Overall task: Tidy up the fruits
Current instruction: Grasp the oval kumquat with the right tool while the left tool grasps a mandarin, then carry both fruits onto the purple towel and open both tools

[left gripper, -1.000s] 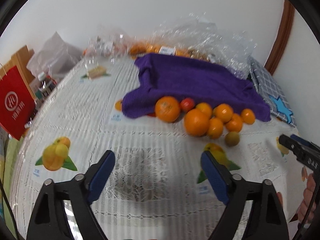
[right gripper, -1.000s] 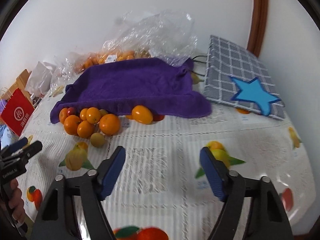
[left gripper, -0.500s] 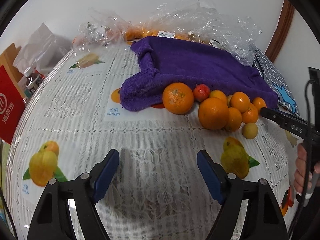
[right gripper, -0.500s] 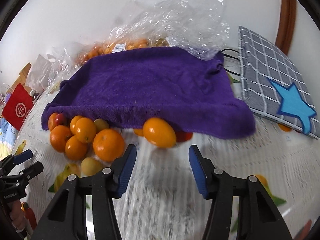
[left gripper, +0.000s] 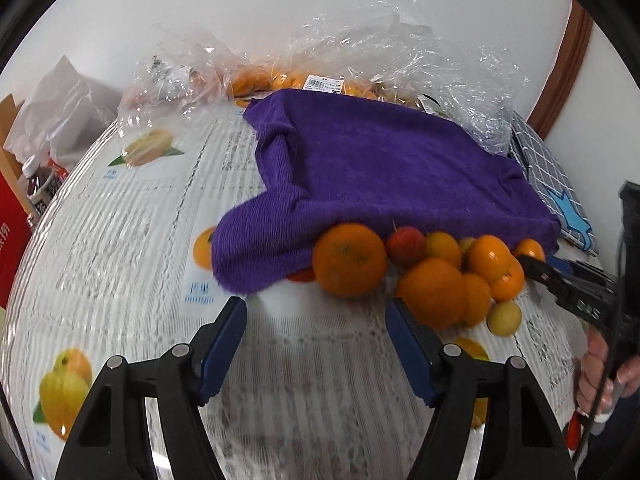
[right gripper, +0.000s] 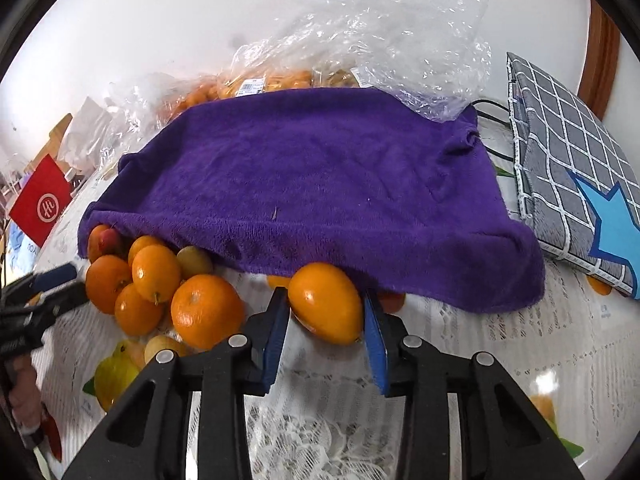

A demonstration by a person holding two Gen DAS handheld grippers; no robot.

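Note:
A purple towel (right gripper: 320,188) lies on the table, also in the left wrist view (left gripper: 380,176). Several oranges (right gripper: 156,276) and small fruits are piled at its front edge. My right gripper (right gripper: 325,312) is closed around an oval orange fruit (right gripper: 326,302) at the towel's edge, both pads touching it. My left gripper (left gripper: 316,320) is open and empty, just in front of a large orange (left gripper: 349,260) and a small red fruit (left gripper: 406,240). The right gripper's tip (left gripper: 560,280) shows beside the pile.
Clear plastic bags (right gripper: 360,40) with more oranges sit behind the towel. A grey checked pad with a blue star (right gripper: 572,172) lies right. A red paper bag (right gripper: 40,200) and bottle (left gripper: 38,184) stand at the left edge. The fruit-print tablecloth (left gripper: 120,240) covers the table.
Both grippers moved forward toward the fruit. My right gripper narrowed and closed around the oval orange fruit. My left gripper came close to the large orange.

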